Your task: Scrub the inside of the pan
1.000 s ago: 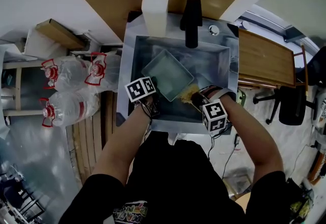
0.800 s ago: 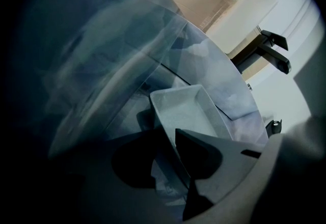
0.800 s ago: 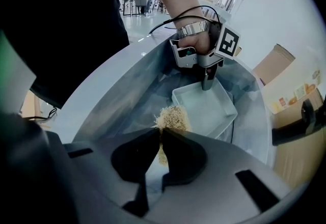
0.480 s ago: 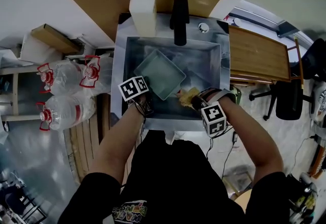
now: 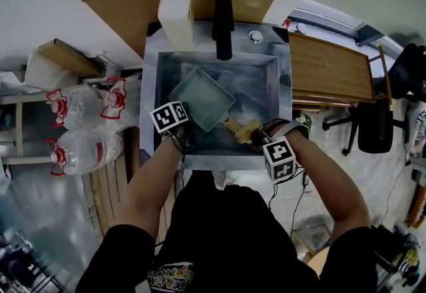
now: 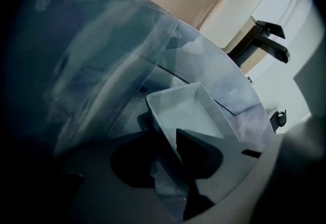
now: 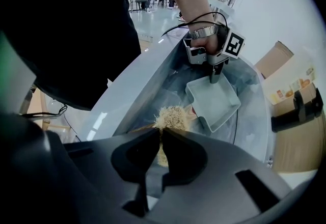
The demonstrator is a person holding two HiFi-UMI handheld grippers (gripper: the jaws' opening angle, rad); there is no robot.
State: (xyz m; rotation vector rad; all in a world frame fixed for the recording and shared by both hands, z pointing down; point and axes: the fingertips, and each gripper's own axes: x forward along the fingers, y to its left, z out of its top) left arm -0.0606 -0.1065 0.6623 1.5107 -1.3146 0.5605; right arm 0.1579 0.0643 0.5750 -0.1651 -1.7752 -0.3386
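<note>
A rectangular grey-green pan (image 5: 200,97) lies askew in the steel sink (image 5: 261,93). My left gripper (image 5: 186,122) is at the pan's near-left corner. In the left gripper view the pan (image 6: 192,112) has its rim wall between the jaws of my left gripper (image 6: 170,159); they are opening slightly but still sit on the rim. My right gripper (image 5: 253,133) is shut on a tan fibrous scrubber (image 5: 241,129), just off the pan's near-right edge. The right gripper view shows the scrubber (image 7: 170,117) at the tips of my right gripper (image 7: 159,139), with the pan (image 7: 216,101) and left gripper (image 7: 215,73) beyond.
A black faucet (image 5: 223,26) reaches over the sink's back, with a white bottle (image 5: 176,12) beside it on a wooden board. A slatted wooden surface (image 5: 329,68) adjoins the sink's right side. Large water bottles (image 5: 86,108) lie on the floor to the left.
The head view has shifted, so the sink sits further left in the frame. The right gripper and scrubber have drawn back slightly from the pan's edge. The left gripper stays on the pan's corner.
</note>
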